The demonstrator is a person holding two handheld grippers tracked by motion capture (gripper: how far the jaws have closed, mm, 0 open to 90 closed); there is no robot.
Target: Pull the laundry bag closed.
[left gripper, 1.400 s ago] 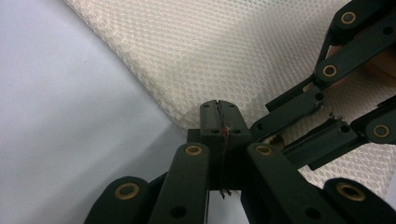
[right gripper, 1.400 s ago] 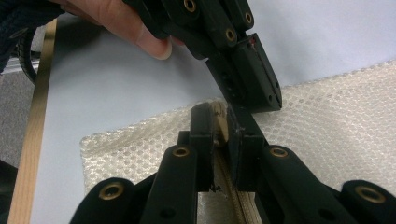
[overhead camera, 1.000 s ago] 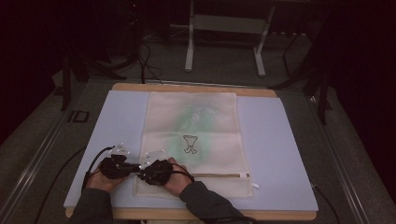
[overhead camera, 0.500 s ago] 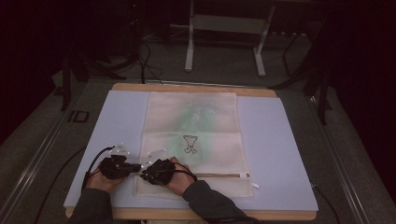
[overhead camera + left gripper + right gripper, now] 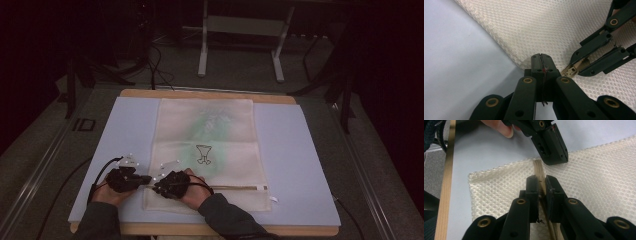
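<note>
Currently both grippers sit at the near-left corner of the mesh laundry bag [image 5: 205, 145], which lies flat on the blue mat [image 5: 295, 165] over the bench [image 5: 200, 94].

Left gripper [image 5: 541, 58]: jaws together, clamped on the bag's corner edge right at the end of the zipper [image 5: 539, 168].

Right gripper [image 5: 541, 183]: jaws nearly together, pinched on the zipper pull [image 5: 571, 72], just beside the left gripper's tip, almost touching.

Key relation: the zipper track [image 5: 235, 188] runs straight away from the right gripper toward the bag's far-side edge, parallel to the bench's near edge. That line is the zipper's long axis. The bag's own long axis runs away from the person, crosswise to the zipper.

The pull points back toward the left gripper, so the slider looks parked at the left end of the track. The right hand [image 5: 192, 192] is the one on it; the left hand [image 5: 107, 192] just anchors.

My read: the next move is a straight drag of the right gripper along the track, away from the left. Risk is mesh bunching if the anchor slips.
</note>
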